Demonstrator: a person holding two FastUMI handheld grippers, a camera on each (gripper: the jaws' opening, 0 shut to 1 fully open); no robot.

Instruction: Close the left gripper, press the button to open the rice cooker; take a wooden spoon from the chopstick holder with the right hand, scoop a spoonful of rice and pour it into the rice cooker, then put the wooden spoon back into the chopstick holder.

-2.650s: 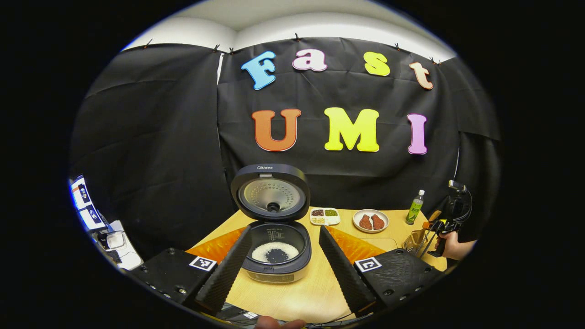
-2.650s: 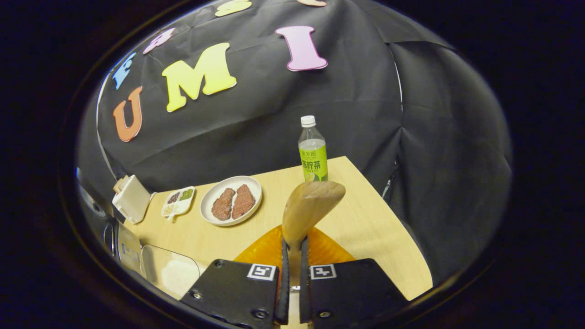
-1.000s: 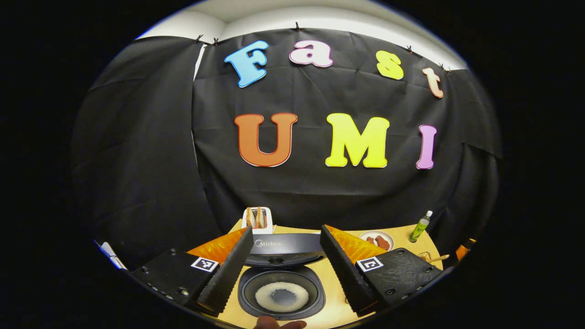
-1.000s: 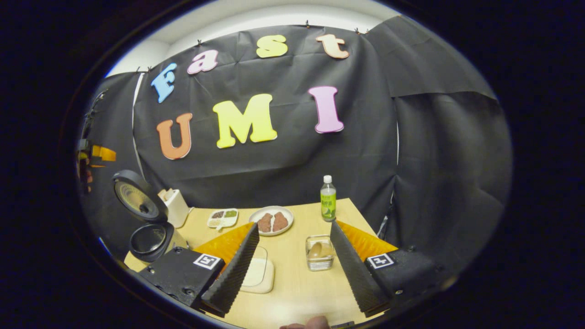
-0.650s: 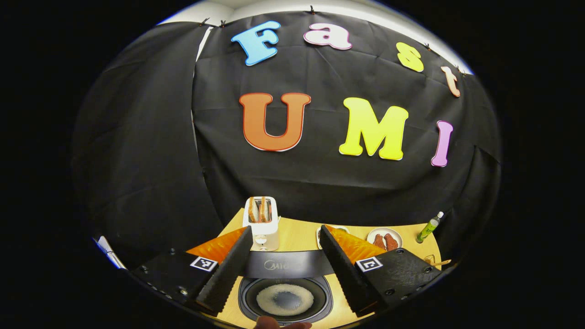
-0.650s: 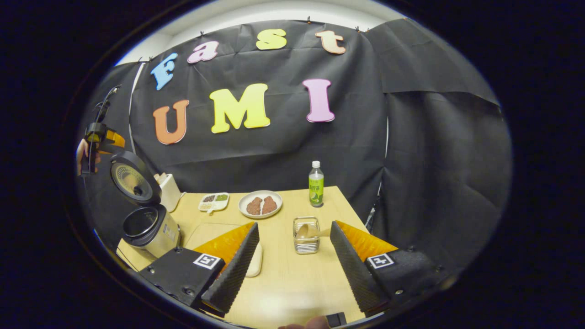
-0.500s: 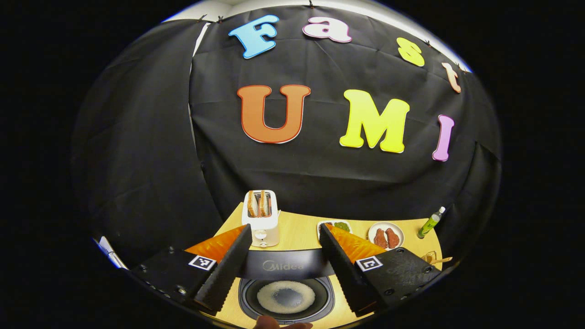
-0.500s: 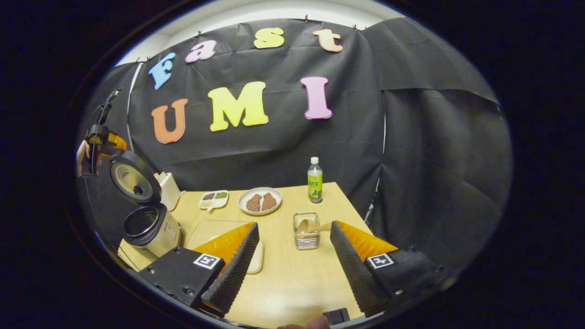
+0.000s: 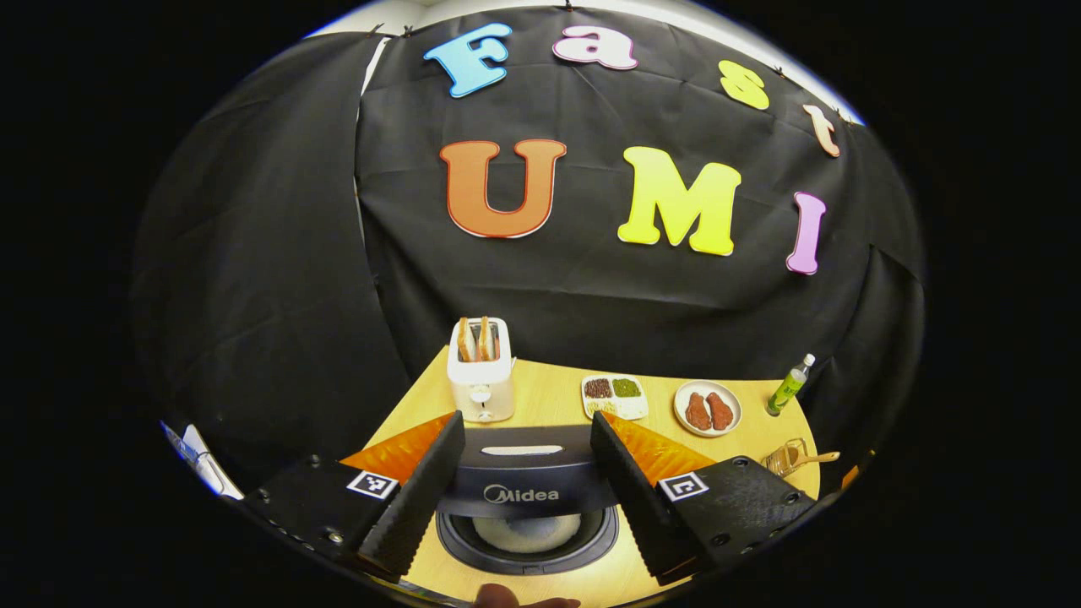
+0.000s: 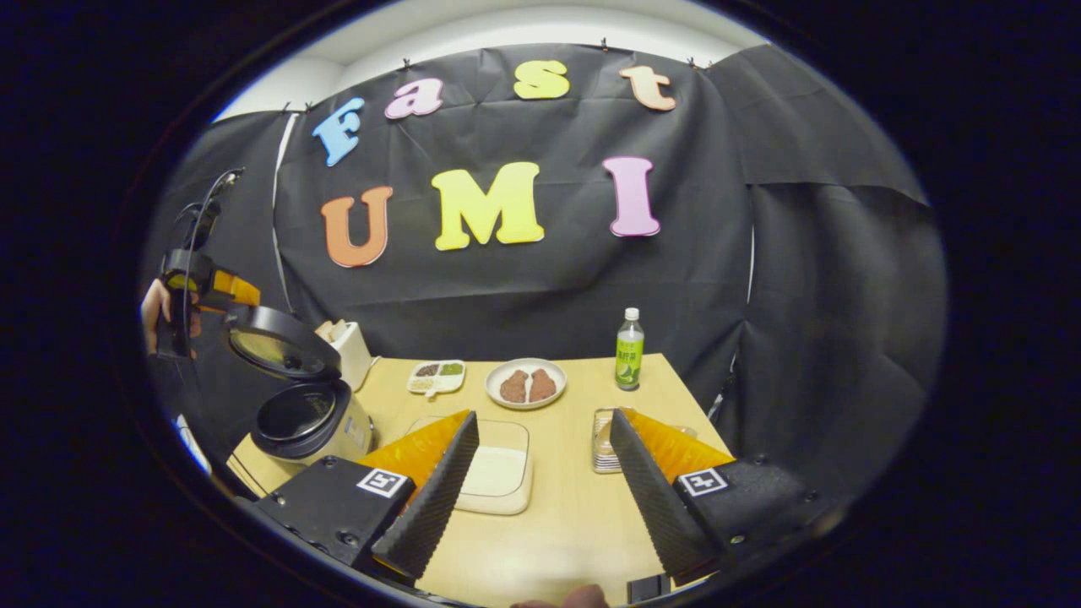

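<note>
The dark rice cooker stands at the table's left, its lid tilted about halfway down over the pot. In the left gripper view the lid lies between my open left gripper's fingers, with white rice in the pot below. My left gripper, held by a hand, sits at the lid's raised edge. The wooden spoon rests in the wire chopstick holder. My right gripper is open and holds nothing, with the chopstick holder just beyond its right finger.
A shallow tray of rice lies ahead of the right gripper. Farther back stand a white toaster, a small divided dish, a plate with two brown pieces and a green bottle. The table's right edge is near the holder.
The right gripper let go of the spoon in the holder, opened and drew back. The left gripper rose over the cooker, and the lid has tipped from upright to half lowered.
</note>
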